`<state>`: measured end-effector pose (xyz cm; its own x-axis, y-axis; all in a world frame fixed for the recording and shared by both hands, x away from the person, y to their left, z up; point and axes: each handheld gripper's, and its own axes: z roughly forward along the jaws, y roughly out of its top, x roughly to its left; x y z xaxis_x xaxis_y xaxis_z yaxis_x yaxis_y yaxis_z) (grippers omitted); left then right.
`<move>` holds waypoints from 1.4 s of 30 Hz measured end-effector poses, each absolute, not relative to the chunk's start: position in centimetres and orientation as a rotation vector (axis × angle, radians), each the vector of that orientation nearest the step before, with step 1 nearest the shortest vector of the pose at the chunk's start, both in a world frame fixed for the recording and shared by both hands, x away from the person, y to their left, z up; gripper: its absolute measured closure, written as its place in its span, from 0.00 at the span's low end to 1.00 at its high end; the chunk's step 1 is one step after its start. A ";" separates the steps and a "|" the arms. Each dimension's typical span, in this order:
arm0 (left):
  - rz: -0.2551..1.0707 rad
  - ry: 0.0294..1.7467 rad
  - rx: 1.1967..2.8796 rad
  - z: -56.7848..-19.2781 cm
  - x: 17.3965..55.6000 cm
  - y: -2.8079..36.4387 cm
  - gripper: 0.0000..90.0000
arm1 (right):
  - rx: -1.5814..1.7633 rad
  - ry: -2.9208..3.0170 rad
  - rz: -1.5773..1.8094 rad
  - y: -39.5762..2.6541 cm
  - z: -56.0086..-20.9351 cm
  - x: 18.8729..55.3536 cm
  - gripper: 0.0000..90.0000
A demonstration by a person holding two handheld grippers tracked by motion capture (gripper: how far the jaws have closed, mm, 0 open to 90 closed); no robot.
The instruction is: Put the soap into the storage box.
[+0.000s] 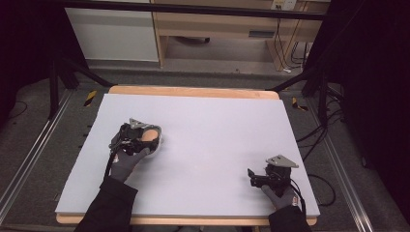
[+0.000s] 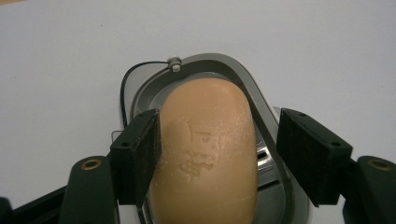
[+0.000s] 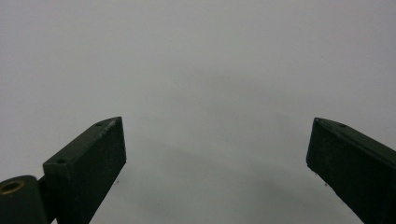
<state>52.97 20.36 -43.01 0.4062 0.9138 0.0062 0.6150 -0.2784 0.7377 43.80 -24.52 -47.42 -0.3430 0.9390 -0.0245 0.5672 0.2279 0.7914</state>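
Left gripper (image 2: 219, 154), jaws spread, straddles a tan soap bar (image 2: 205, 154) lying in its grey dish (image 2: 261, 93), at nine o'clock on the surface (image 1: 212, 135). Grasp seems underway; next, squeeze evenly. Right gripper (image 3: 215, 154) hovers spread at five o'clock.

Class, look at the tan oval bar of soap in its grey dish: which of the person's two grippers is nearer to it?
Left. The left gripper straddles the tan oval bar of soap in the grey dish, one jaw touching it. The right gripper hovers open far across the white table.
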 end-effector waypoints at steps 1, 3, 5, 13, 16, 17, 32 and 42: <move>0.577 1.294 2.006 -43.0 52.9 20.3 0.33 | 1.380 1.996 0.960 -24.5 -47.4 43.8 0.06; 0.569 1.283 1.988 -42.9 52.8 20.3 0.33 | 1.378 1.995 0.960 -24.6 -47.4 43.8 0.06; 0.562 1.263 1.974 -42.5 52.5 20.2 0.33 | 1.379 1.993 0.962 -24.6 -47.4 43.8 0.06; 0.531 1.199 1.927 -41.1 50.8 20.2 0.29 | 1.398 1.978 0.950 -24.9 -47.5 43.7 0.06; 0.529 1.176 1.928 -40.9 50.0 20.3 0.28 | 1.403 1.975 0.938 -25.0 -47.5 43.8 0.06; 0.527 1.171 1.928 -40.9 49.7 20.4 0.27 | 1.413 1.974 0.942 -25.0 -47.5 43.8 0.06; 0.509 1.148 1.905 -41.8 46.4 22.4 0.24 | 1.445 1.946 0.924 -25.7 -47.6 43.7 0.06; 0.527 1.168 1.927 -43.0 44.9 24.0 0.24 | 1.474 1.938 0.913 -26.3 -47.5 43.6 0.06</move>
